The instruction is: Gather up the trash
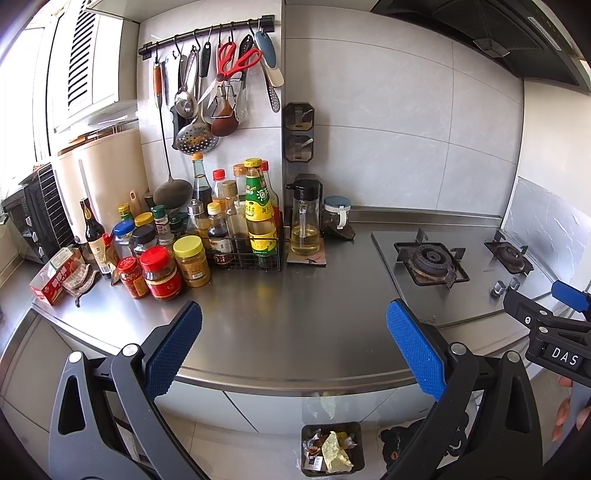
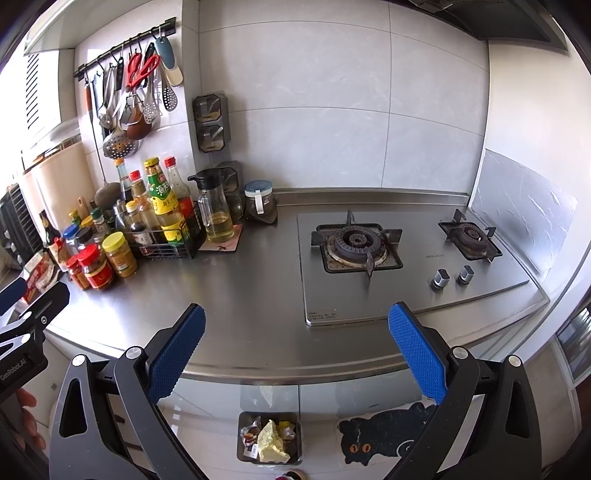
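A small dark trash bin (image 1: 356,434) stands on the floor below the counter's front edge, holding crumpled wrappers and a yellow wad (image 1: 334,452). It also shows in the right wrist view (image 2: 243,421) with the same trash (image 2: 271,441). My left gripper (image 1: 293,328) is open and empty, held above the steel counter (image 1: 288,295). My right gripper (image 2: 295,328) is open and empty above the counter near the hob. The right gripper's side shows at the left wrist view's right edge (image 1: 554,321).
Many sauce bottles and jars (image 1: 192,236) crowd the counter's back left, with a red box (image 1: 55,277) beside them. A two-burner gas hob (image 2: 399,254) sits at right. Utensils hang on a wall rail (image 1: 207,33). A black cat mat (image 2: 384,435) lies on the floor.
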Motion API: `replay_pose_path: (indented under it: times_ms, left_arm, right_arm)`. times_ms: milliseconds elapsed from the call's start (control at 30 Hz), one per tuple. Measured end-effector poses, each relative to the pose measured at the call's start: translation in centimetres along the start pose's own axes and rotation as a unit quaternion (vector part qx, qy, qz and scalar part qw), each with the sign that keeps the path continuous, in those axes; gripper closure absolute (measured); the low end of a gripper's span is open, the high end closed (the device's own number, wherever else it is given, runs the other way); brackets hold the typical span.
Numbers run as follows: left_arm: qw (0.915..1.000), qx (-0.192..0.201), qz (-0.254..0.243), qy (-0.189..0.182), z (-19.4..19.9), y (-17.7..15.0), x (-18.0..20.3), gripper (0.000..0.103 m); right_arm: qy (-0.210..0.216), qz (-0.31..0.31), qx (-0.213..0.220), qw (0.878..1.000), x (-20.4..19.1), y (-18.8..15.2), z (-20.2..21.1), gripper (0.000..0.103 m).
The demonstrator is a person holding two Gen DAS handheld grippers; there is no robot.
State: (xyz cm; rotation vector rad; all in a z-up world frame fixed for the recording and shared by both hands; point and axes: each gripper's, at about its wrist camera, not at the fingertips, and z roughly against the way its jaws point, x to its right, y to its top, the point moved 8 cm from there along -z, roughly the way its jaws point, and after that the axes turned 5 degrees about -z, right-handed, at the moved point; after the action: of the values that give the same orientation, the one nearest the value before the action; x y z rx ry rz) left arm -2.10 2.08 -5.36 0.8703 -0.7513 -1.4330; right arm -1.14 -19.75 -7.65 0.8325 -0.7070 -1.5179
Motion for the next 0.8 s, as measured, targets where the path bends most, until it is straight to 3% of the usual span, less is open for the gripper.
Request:
replay_pose_path:
  times_ms: [800]
  left_arm:
    - [1.0, 0.004, 0.006, 0.003, 0.15, 0.26, 0.21, 0.008]
  right_arm:
    - [0.0, -0.002, 0.001, 1.0, 0.35, 0.21, -0.2, 0.003]
